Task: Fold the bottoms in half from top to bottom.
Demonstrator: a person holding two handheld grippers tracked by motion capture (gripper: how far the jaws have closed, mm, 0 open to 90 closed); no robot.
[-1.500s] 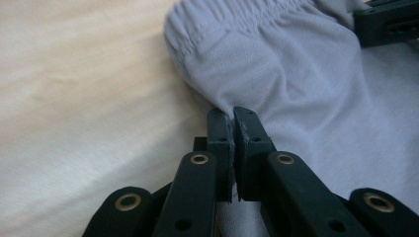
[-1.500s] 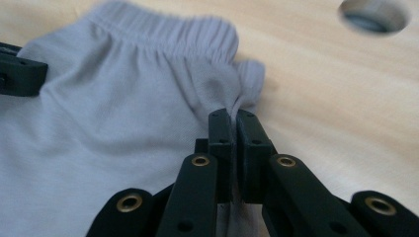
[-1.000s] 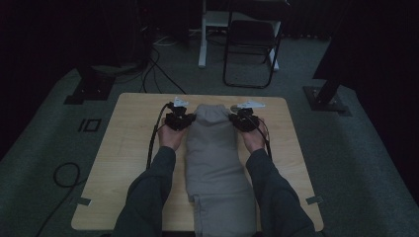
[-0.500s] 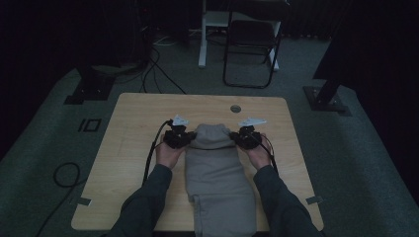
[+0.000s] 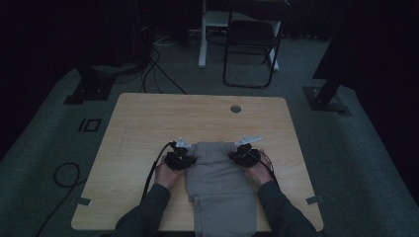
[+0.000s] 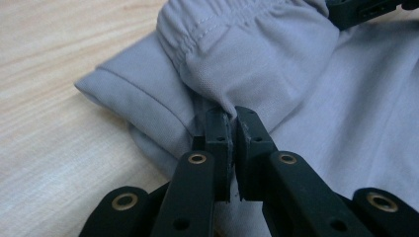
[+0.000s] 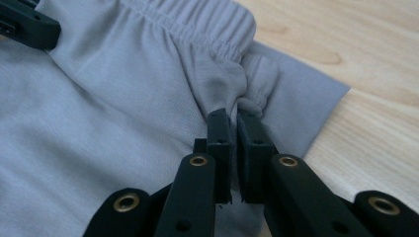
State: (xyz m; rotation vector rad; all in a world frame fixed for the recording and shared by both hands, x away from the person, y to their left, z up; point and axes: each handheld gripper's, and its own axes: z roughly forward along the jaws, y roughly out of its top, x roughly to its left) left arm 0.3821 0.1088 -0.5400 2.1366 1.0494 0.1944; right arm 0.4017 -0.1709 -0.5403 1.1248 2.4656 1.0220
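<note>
Counter (image 5: 148,128): bare wood over most of its far half, one round cable hole (image 5: 235,108) near the far edge. Free room ahead of the work, so the cloth has somewhere to lie flat.

Grey trousers (image 5: 220,190): laid lengthwise down the near middle of the counter, running off the near edge between the person's forearms. Far end looks doubled over, elastic waistband (image 6: 232,19) on top of a hemmed layer (image 6: 126,98). I read this as a fold in hand, waistband end brought back over the legs.

Left gripper (image 5: 179,159) and right gripper (image 5: 243,155): one at each side of the folded end, level with each other. Symmetric hold keeps the fold edge square and stops it skewing.

Left gripper view: fingers (image 6: 217,136) pinched together on a tuck of fabric just under the waistband, cloth bunched up out of the nip. Grip sits at the corner, not mid-panel, so the whole width follows.

Right gripper view: fingers (image 7: 217,136) clamped likewise on the gathered waistband corner (image 7: 254,86), wood showing just beside it.

Risk, my guess: thin pinch, could slip if pulled sideways.
</note>
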